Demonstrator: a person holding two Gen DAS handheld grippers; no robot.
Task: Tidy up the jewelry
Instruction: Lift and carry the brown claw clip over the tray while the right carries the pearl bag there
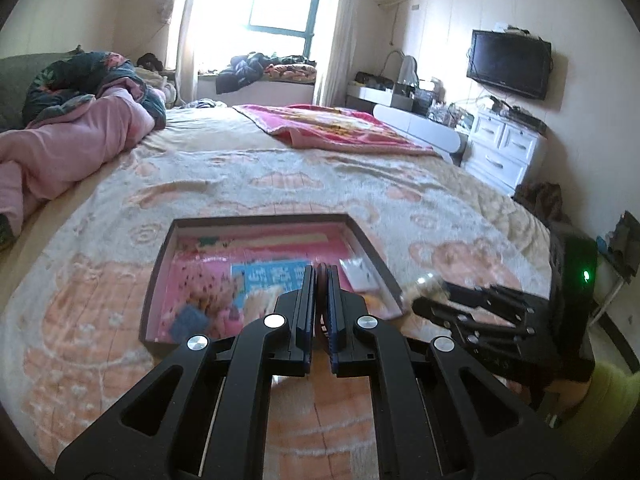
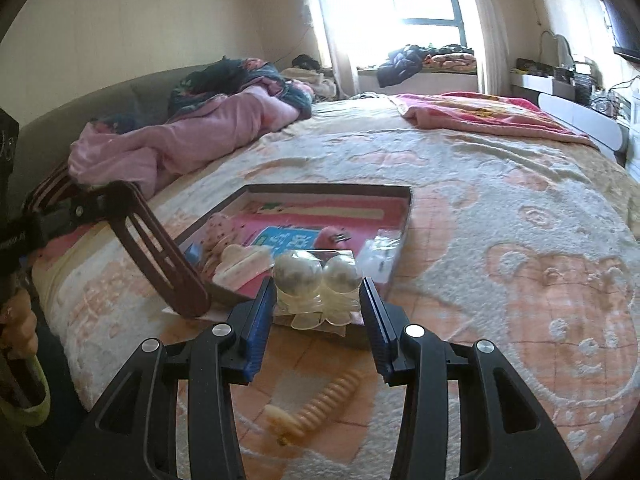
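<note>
A shallow dark-rimmed tray (image 1: 260,219) (image 2: 328,189) with a pink lining lies on the bed. It holds a blue card (image 1: 276,276), cream hair clips (image 2: 240,264) and a clear packet (image 2: 380,252). My left gripper (image 1: 321,270) is shut on a dark brown slotted hair clip (image 2: 160,256), which hangs down beside the tray's near left corner. Just in front of the tray's near edge, my right gripper (image 2: 318,284) is shut on a clear packet with two pearl-like balls (image 2: 340,274). A cream spiral hair piece (image 2: 320,404) lies on the blanket below it.
The bed's fleece blanket (image 2: 520,240) spreads around the tray. A pink quilt (image 1: 80,132) is heaped at the left, and a pink blanket (image 1: 340,128) lies at the far side. A white dresser (image 1: 500,148) and a wall TV (image 1: 508,64) stand right.
</note>
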